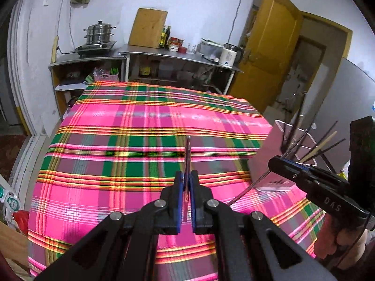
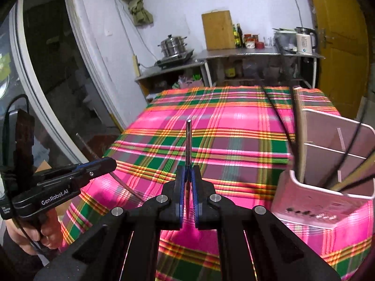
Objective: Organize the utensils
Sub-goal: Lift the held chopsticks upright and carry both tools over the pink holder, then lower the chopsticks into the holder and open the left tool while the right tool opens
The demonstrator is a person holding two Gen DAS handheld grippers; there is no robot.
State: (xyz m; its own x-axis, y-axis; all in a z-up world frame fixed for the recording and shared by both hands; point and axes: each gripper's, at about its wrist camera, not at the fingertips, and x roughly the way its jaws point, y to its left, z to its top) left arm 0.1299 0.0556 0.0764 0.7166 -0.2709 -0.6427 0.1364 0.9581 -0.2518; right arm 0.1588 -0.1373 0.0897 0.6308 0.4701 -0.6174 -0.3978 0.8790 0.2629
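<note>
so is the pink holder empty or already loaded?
Loaded. The pink holder stands upright with several chopsticks sticking out of its compartments; both tongs grip a metal chopstick each.

The tablecloth (image 2: 234, 126) is a loud plaid: hot pink crossed by green, yellow, orange and white bands. The utensil holder (image 2: 314, 201) is pale pink with white dividers. Both grippers are black with blue pads (image 1: 179, 182) (the same in each view). The door (image 1: 264, 44) is mustard yellow, the walls white.
</note>
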